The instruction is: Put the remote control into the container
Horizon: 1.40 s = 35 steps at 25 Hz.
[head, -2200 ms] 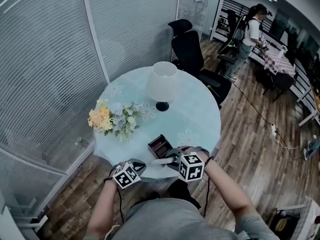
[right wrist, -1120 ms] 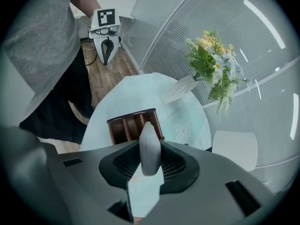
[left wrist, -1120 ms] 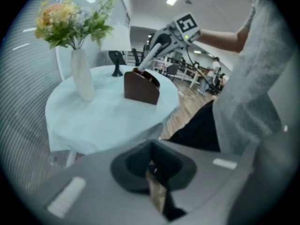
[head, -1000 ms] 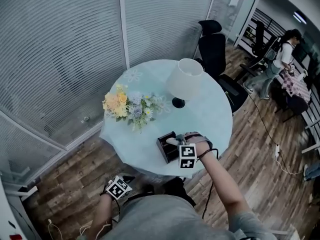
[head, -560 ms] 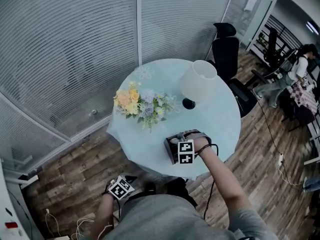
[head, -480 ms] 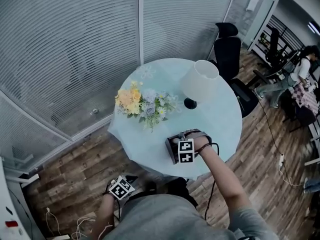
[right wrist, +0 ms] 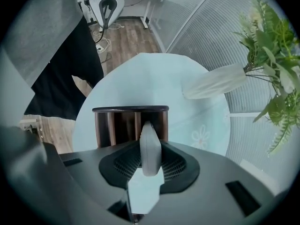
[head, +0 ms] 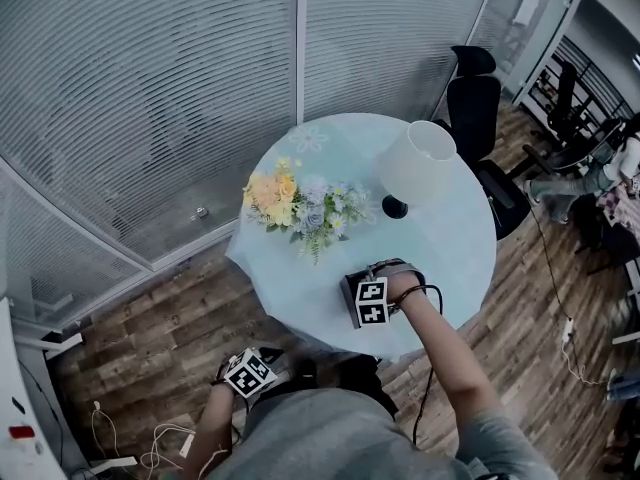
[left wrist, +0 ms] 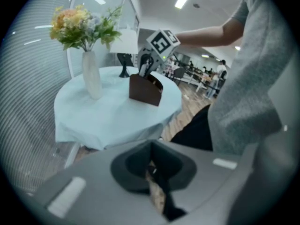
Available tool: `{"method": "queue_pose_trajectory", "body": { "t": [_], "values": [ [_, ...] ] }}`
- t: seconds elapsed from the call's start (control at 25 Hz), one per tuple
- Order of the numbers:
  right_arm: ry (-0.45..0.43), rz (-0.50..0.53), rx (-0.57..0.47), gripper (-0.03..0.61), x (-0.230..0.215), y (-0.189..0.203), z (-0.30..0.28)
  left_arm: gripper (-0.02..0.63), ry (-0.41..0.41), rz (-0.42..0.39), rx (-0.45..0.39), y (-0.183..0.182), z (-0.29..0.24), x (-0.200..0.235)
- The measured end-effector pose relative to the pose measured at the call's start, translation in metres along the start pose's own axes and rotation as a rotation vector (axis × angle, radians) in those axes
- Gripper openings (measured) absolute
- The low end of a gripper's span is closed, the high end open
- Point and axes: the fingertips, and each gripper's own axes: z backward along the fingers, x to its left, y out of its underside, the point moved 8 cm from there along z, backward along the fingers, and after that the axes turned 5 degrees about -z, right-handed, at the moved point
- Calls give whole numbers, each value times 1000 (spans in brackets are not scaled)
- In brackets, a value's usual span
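Fingers (right wrist: pixel 176 164) of the right gripper (right wrist: pixel 149 159) are shown clamped on the remote control (right wrist: pixel 148 144), which is held edge-on between them, pointing forward. Directly ahead of the fingers, the container (right wrist: pixel 105 125), a dark divided box, is seen on the table (right wrist: pixel 140 74). Whether the remote's tip has crossed the rim cannot be settled from this angle. Pick-up and carry are judged done; insertion and release are left. Beyond the container, to the fingers' right, a vase of flowers (right wrist: pixel 215 83) is seen. The left gripper (left wrist: pixel 151 158), jaws together and apparently empty, is held low, off the table.
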Motion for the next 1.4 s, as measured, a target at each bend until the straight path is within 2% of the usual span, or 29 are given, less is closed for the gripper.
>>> {"method": "queue_pose_trajectory", "body": {
  "t": [0.32, 0.6, 0.88, 1.0, 1.12, 1.32, 1.4],
  "values": [
    [12, -38, -15, 118, -4, 0, -1, -3, 11, -10, 7, -6, -5, -1],
    [17, -78, -29, 156, 1, 7, 9, -3, 19, -35, 14, -10, -8, 4],
    [59, -159, -60, 158, 12, 22, 34, -3, 35, -55, -49, -30, -6, 13],
    [87, -231, -101, 159, 21, 30, 51, -3, 42, -57, -120, -54, -2, 23],
    [101, -330, -152, 159, 31, 37, 65, -3, 42, -100, -170, -80, 1, 31],
    [94, -551, -327, 158, 52, 43, 92, -3, 60, -186, -233, -124, 1, 35],
    [93, -636, -396, 129, 61, 46, 99, -3, 70, -235, -238, -140, -1, 33]
  ]
}}
